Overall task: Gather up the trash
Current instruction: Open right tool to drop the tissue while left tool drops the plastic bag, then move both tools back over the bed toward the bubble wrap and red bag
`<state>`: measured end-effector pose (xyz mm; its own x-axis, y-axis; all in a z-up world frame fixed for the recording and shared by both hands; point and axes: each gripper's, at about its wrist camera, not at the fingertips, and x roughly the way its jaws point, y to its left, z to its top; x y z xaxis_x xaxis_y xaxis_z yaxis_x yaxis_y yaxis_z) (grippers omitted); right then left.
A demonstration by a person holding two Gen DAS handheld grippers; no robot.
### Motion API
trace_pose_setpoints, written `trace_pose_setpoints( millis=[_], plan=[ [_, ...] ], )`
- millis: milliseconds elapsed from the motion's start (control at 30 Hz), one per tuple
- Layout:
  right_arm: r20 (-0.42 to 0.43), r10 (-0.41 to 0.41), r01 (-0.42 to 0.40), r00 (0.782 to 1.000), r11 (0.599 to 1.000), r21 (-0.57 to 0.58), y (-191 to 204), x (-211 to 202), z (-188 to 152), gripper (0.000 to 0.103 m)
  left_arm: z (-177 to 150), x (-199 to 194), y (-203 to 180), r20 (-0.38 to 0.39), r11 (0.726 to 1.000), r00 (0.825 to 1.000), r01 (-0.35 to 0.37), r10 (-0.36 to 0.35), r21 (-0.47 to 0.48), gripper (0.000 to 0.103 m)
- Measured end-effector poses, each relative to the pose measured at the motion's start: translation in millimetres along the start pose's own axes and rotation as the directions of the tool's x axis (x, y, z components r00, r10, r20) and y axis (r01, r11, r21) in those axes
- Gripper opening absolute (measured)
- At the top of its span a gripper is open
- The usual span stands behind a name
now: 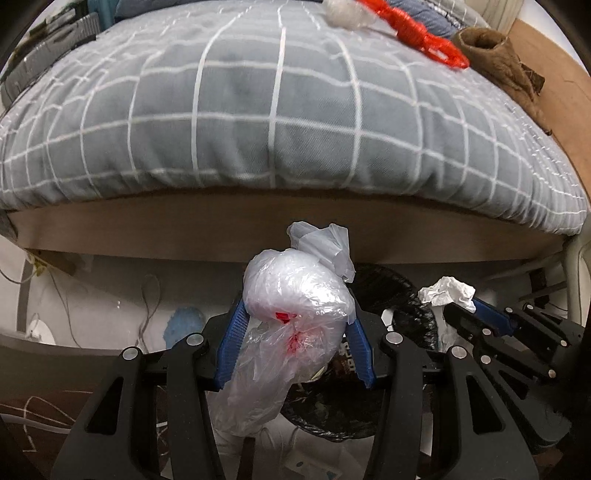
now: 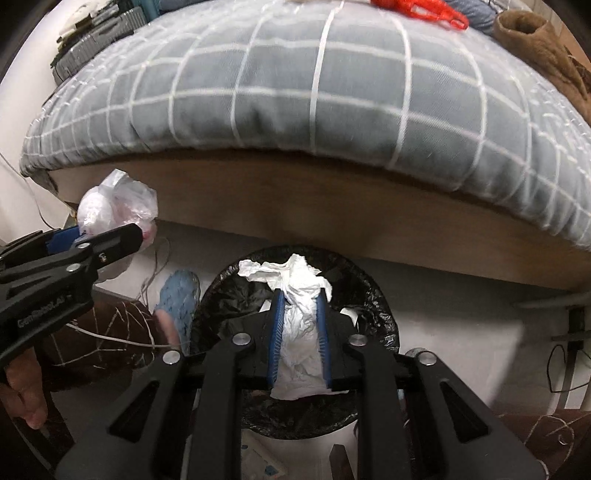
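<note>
I have both grippers tipped steeply down in front of the bed's near edge: my left gripper [image 1: 295,314] is clenched on one crumpled clear plastic bag [image 1: 295,295], and my right gripper [image 2: 300,295] is clamped tight on one wad of white tissue paper [image 2: 295,314] hanging over the mouth of the single black-lined trash bin [image 2: 373,295] on the floor. On the grey checked quilt [image 1: 258,110] behind I count one red plastic chain [image 1: 413,29] and one brown fuzzy item [image 1: 498,62] near the far right corner, and a hand [image 2: 22,391] shows at the left edge of the right wrist view.
</note>
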<state>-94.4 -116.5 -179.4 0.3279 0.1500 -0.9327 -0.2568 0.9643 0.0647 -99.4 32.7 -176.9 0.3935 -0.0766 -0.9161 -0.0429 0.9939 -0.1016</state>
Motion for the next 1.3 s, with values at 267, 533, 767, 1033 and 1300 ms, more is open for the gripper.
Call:
trace_pose_setpoints(
  millis=[267, 533, 767, 1033, 1300],
  plan=[
    [-0.047, -0.007, 0.005, 0.999, 0.999, -0.033, 8, 21, -2, 0.041, -3, 14, 5, -0.028, 0.999, 0.999, -0.03, 0.031, 0.009, 0.049],
    [0.036, -0.051, 0.052, 0.998, 0.998, -0.021, -1, 3, 1, 0.076, 0, 11, -11, -0.02, 0.999, 0.999, -0.028, 0.028, 0.029, 0.05],
    [0.119, -0.124, 0.116, 0.985, 0.991, 0.074, -40, -25, 3, 0.091, -3, 2, -39, -0.018, 0.999, 1.0, 0.01, -0.009, 0.051, 0.05],
    [0.156, -0.18, 0.155, 0.971, 0.975, 0.16, -82, -50, -3, 0.095, -10, 5, -71, -0.039, 0.995, 0.999, 0.034, -0.031, 0.096, 0.05],
    [0.161, -0.206, 0.177, 0.965, 0.968, 0.176, -100, -53, -8, 0.095, -18, 12, -94, -0.053, 0.99, 0.998, 0.041, -0.034, 0.135, 0.057]
  ],
)
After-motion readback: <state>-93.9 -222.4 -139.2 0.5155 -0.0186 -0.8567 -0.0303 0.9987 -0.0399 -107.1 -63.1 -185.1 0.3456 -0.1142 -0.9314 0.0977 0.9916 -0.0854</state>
